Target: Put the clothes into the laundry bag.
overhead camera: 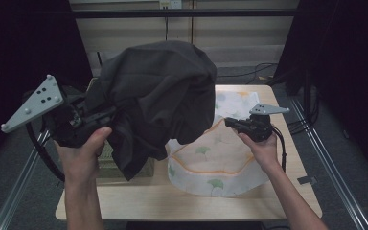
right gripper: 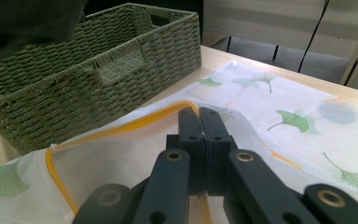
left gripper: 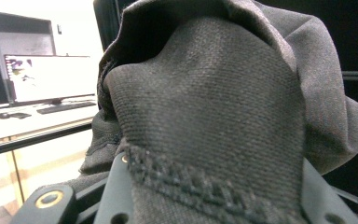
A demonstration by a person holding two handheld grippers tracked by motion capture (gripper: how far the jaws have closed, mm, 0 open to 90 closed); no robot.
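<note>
Left gripper (overhead camera: pixel 106 114) clamped on one dark garment (overhead camera: pixel 158 100), held above one basket (right gripper: pixel 93 65); right gripper (right gripper: pixel 204 123) pinching bag (overhead camera: pixel 215 163) rim at open mouth.

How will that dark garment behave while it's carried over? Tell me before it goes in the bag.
The dark garment hangs in loose folds from the left gripper, so it is probably floppy and will sag and swing. Its thick weave and stitched hem suggest a fairly secure grip, unlikely to slip. The bulk may snag the laundry bag rim held by the right gripper.
</note>
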